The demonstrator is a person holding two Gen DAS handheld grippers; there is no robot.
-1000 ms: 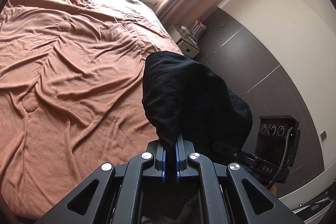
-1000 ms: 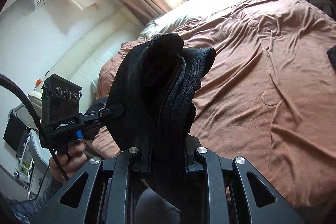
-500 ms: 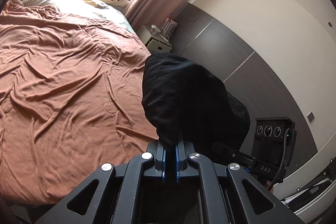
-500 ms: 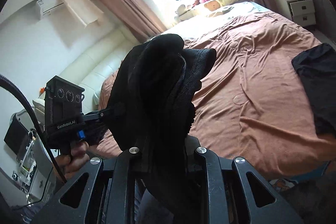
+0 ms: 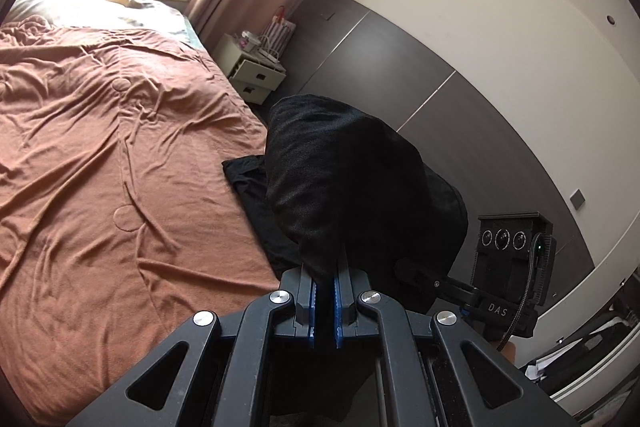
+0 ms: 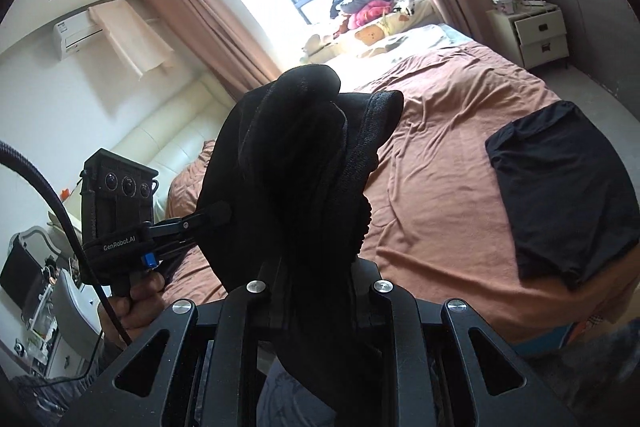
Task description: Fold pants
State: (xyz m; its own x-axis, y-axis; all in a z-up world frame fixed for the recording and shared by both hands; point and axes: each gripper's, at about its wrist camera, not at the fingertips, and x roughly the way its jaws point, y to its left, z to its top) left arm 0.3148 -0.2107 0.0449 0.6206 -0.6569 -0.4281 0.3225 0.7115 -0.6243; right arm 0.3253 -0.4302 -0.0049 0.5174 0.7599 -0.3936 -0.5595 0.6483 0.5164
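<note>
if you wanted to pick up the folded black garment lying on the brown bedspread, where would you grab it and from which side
Take the folded black garment at its near edge, coming in from the foot of the brown bedspread. It lies flat near the bed's corner, so that edge is probably easiest to reach and pinch.

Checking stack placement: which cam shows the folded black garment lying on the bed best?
Right wrist view: the folded black garment lies unobstructed on the brown bedspread. In the left wrist view only its corner shows; the held black pants hide the rest.
</note>
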